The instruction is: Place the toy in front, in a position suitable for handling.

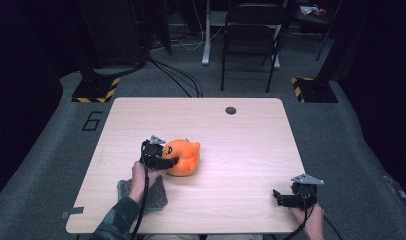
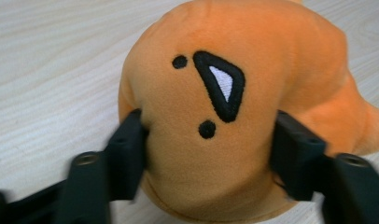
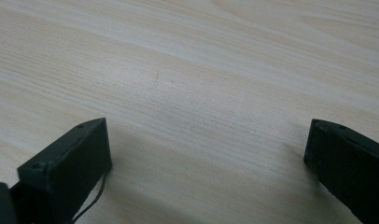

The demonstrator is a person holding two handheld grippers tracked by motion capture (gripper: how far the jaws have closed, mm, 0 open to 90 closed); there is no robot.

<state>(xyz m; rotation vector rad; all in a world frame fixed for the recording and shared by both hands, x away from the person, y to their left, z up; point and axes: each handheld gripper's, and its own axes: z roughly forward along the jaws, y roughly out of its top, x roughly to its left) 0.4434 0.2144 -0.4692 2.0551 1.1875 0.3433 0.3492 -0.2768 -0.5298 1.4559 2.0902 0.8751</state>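
An orange plush toy (image 1: 183, 157) with a black stitched face lies left of the middle of the light wooden table (image 1: 241, 145). My left gripper (image 1: 170, 161) comes at it from the left, and its jaws stand on either side of the toy's head. In the left gripper view the plush toy (image 2: 211, 56) bulges between the two black pads (image 2: 127, 149), which press into its sides. My right gripper (image 1: 277, 196) rests near the front right corner of the table. Its jaws (image 3: 206, 140) stand wide apart over bare wood, with nothing between them.
A grey cloth (image 1: 153, 196) lies under the left forearm at the table's front left. A small dark round hole (image 1: 231, 110) sits near the far edge. Beyond the table stand a folding chair (image 1: 251, 35) and two yellow-and-black striped bases (image 1: 96, 90).
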